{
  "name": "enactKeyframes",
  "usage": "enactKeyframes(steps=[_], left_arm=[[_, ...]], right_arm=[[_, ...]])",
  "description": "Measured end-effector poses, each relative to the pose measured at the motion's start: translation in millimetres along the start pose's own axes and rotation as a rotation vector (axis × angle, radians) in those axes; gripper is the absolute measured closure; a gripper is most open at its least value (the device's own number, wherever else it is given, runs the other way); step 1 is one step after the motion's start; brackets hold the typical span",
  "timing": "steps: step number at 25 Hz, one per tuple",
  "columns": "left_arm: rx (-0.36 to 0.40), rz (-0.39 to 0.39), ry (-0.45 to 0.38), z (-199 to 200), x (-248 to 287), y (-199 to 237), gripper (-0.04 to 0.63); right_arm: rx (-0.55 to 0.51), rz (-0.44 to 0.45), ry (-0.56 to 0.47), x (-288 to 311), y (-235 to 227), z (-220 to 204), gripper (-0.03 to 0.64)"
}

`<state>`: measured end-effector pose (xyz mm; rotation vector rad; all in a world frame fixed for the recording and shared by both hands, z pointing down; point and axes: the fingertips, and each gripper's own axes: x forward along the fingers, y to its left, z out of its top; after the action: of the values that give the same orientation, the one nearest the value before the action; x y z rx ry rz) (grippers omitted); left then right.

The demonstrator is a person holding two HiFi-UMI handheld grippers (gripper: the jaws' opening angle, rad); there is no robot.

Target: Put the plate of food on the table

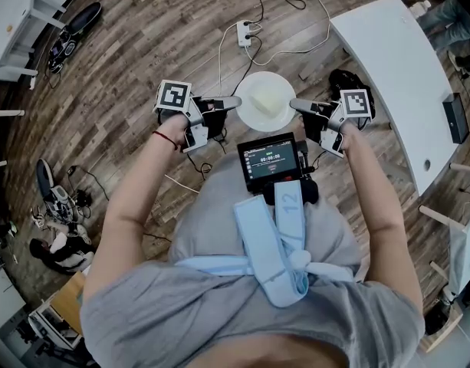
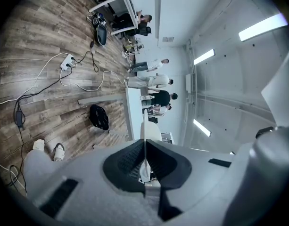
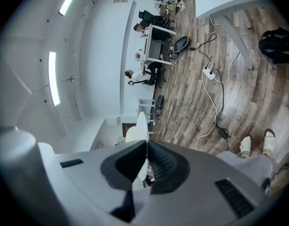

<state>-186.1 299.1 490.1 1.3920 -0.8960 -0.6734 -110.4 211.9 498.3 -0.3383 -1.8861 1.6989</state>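
Note:
A round white plate [image 1: 274, 113] with a pale block of food [image 1: 259, 100] hangs over the wooden floor, level, in front of my chest. My left gripper [image 1: 235, 103] is shut on its left rim and my right gripper [image 1: 294, 104] is shut on its right rim. In the left gripper view the plate [image 2: 145, 138] shows edge-on between the closed pads. The right gripper view shows the plate [image 3: 141, 128] the same way. The long white table [image 1: 388, 60] stands to the right of the plate, a short way off.
A black bag [image 1: 343, 81] lies on the floor by the table's near edge. A power strip [image 1: 244, 33] with trailing cables lies ahead. A small screen [image 1: 271, 162] is strapped to my chest. A black box [image 1: 455, 119] sits on the table's far side.

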Motion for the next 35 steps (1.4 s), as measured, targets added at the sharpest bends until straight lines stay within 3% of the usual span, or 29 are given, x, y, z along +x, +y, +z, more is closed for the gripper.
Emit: enactKeyframes(steps=[13, 28, 35], left_arm=[[0.007, -0.014, 0.027, 4, 4, -5, 0.568], [0.02, -0.025, 0.139, 10, 20, -9, 0.569], [0.007, -0.024, 0.193, 38, 102, -16, 0.569]], right_arm=[[0.005, 0.009, -0.033, -3, 3, 2, 0.58], [0.034, 0.011, -0.138, -19, 3, -1, 0.581], [0.063, 0.02, -0.188, -79, -19, 52, 0.581]])
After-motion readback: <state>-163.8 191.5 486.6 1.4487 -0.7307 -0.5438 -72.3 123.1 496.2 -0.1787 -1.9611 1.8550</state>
